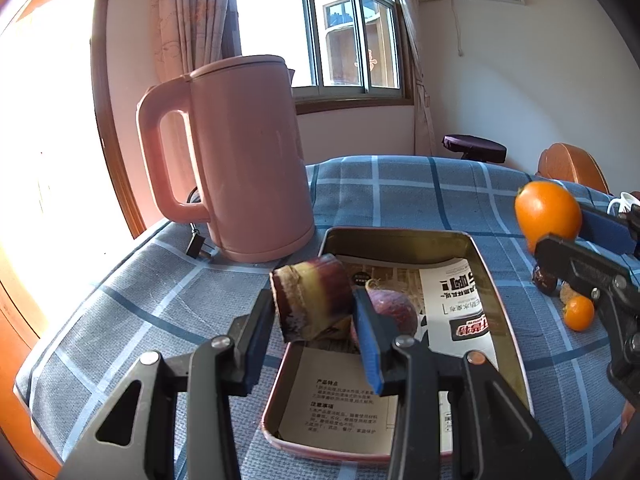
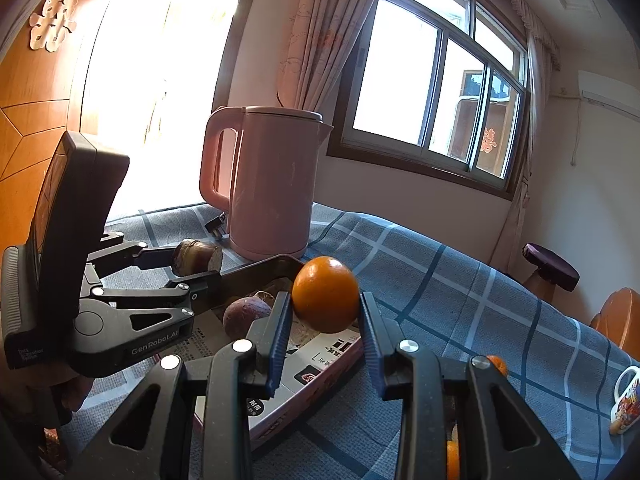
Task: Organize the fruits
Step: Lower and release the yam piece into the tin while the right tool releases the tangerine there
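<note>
Both grippers pinch food above the tin tray (image 1: 404, 236). Left gripper (image 1: 314, 316) holds a sugarcane piece (image 1: 310, 296) over the tray's near left corner. Right gripper (image 2: 324, 312) holds an orange (image 2: 325, 294) just past the tray's right edge, so both must go down.

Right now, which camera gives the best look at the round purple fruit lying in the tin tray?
The right wrist view: the purple fruit shows most of its rounded side inside the tin tray, only partly cut by the right gripper. In the left wrist view, the left gripper and its sugarcane piece cover half the fruit.
</note>
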